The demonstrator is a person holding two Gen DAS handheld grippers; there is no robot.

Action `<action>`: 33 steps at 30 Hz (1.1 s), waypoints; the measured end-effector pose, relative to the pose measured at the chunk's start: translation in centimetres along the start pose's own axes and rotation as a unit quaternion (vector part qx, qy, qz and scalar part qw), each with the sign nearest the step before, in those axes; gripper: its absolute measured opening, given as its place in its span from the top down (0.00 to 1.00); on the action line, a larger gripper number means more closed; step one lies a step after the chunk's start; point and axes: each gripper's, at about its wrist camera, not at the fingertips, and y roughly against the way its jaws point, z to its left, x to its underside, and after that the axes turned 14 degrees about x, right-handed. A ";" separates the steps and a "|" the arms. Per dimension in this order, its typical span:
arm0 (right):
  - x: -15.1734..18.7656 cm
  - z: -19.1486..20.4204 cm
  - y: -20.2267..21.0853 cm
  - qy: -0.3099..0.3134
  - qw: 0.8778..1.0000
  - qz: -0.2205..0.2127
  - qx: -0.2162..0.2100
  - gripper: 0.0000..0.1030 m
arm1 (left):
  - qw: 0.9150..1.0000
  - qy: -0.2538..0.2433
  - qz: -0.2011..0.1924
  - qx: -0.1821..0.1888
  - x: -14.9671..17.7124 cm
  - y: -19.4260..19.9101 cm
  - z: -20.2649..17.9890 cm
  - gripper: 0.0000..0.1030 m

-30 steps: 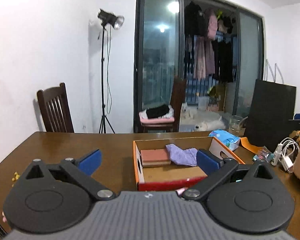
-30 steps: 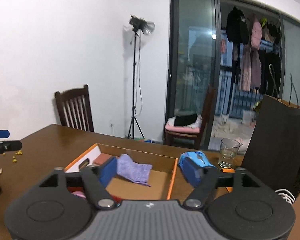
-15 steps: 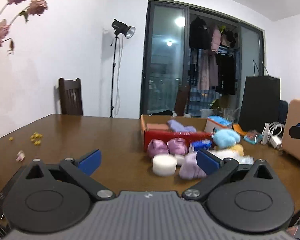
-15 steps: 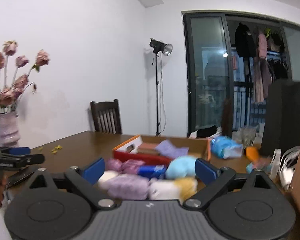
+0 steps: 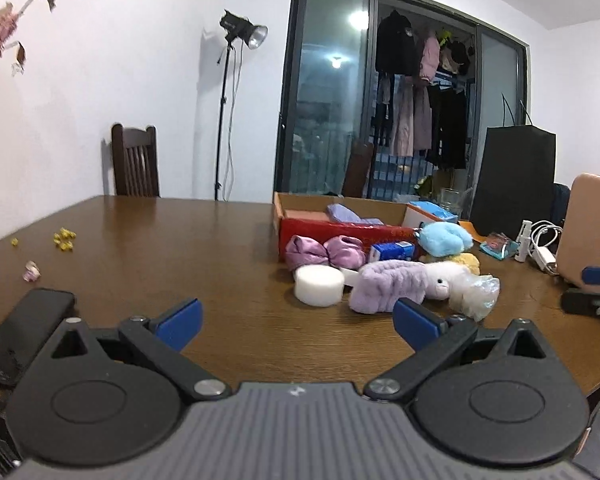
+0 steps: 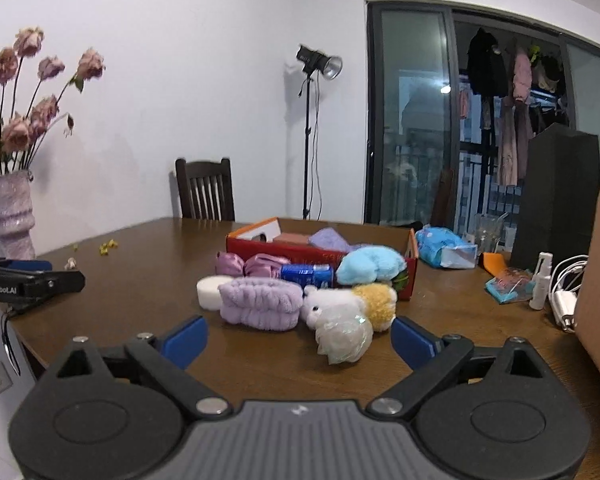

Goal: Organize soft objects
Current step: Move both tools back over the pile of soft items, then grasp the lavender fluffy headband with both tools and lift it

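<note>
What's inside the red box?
Inside the red box I can see a purple cloth and a flat pink block. The front wall hides the bottom, so anything lying low there stays unseen.

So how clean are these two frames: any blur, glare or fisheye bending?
Left wrist: sharp, with ceiling-light glare on the glass door and a sheen on the table; black corner vignette. Right wrist: soft blur on the blue plush; door frame bowed by the lens.

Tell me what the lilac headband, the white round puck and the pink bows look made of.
Lilac headband: plush fleece, matte, ribbed and fuzzy. White round puck: probably foam sponge, matte, clean edges. Pink bows: satin-like cloth with shiny folds.
</note>
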 end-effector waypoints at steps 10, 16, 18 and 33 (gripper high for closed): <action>-1.2 1.1 -7.9 -0.029 0.998 0.042 -0.033 0.30 | 0.995 0.007 0.037 0.096 -1.5 -8.9 -1.4 0.27; -2.4 1.6 -14.7 -0.051 0.995 0.074 -0.045 0.45 | 0.989 0.062 0.062 0.116 -3.2 -15.3 0.0 0.35; -2.5 1.8 -16.2 -0.056 0.994 0.077 -0.049 0.47 | 0.988 0.075 0.066 0.116 -3.3 -16.6 0.7 0.36; -2.1 1.6 -19.0 -0.097 0.983 0.115 -0.105 0.84 | 0.977 0.107 0.107 0.154 -0.6 -15.6 0.8 0.93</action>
